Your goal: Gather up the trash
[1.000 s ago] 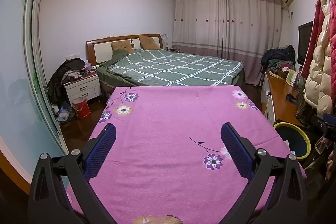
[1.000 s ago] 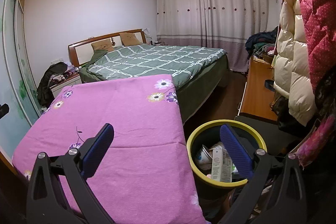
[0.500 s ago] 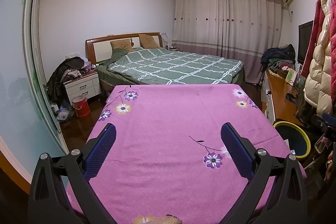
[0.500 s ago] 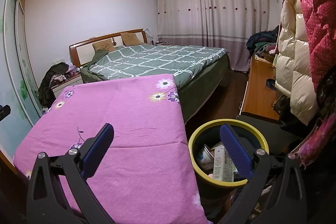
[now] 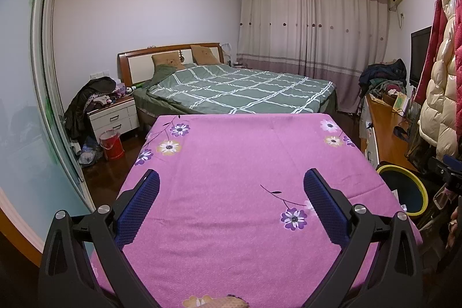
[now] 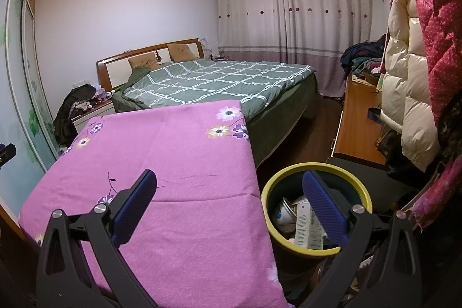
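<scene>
Both grippers, left [image 5: 231, 199] and right [image 6: 229, 199], gape empty; trash lies binned in the yellow-rimmed bin [image 6: 314, 247] under the right fingers; apparently finished.

A worktop [image 5: 248, 192] draped in a pink cloth [image 6: 179, 163] printed with purple, white and tan flowers stands at the foot of a bed [image 5: 245, 88] under a green checked quilt. On the dark wooden floor [image 6: 311, 132] beside it sits a yellow-rimmed bin [image 6: 314, 251] holding a crushed cup [image 6: 284, 214] and a printed carton [image 6: 307, 227].
</scene>
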The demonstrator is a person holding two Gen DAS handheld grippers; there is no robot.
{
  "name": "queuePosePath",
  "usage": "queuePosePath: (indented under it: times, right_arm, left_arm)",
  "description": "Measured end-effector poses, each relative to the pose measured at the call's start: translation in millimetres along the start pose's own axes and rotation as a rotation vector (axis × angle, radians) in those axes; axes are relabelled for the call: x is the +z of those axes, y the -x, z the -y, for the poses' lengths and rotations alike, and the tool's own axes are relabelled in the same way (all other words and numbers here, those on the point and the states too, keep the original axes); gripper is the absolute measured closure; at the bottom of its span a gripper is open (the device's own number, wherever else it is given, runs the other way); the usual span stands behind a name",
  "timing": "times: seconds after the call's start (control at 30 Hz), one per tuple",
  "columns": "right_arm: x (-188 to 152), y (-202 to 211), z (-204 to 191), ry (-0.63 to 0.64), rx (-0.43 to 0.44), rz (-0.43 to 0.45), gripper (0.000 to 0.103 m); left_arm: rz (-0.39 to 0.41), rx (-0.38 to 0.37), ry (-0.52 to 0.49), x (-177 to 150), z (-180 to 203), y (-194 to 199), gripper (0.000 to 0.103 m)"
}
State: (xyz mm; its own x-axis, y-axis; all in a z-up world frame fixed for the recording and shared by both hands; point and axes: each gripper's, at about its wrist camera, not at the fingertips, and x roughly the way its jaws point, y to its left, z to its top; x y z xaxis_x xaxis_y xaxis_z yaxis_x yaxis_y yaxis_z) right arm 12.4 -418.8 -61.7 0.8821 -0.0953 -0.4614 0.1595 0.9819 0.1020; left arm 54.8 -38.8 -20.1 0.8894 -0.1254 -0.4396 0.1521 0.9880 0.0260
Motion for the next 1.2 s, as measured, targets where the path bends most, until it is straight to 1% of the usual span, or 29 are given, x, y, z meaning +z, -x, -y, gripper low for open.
queuePosePath:
  times: [0.43, 0.57, 0.7, 0.87, 1.2]
  right_arm:
    - [0, 0, 2, -0.004, 0.003, -0.003, 0.006]
    - [-1, -1, 2, -0.003, 0.003, -0.006, 0.006]
    - [-1, -3, 2, -0.004, 0.005, -0.009, 0.006]
    - [-1, -3, 2, -0.002, 0.003, -0.009, 0.006]
    - [-2, -6, 3, -0.002, 0.007, -0.014, 0.006]
  left_arm:
    - [-0.003, 0.006, -0.014, 0, 5, -1, 0.005]
    - [-0.009, -0.008, -0.006, 0, 5, -2, 0.005]
    - [-0.033, -0.03, 0.006, 0, 4, -6, 0.005]
    - [-0.04, -0.018, -0.002, -2, 4, -9, 0.005]
    - [-0.051, -0.023, -0.002, -1, 4, -13, 0.005]
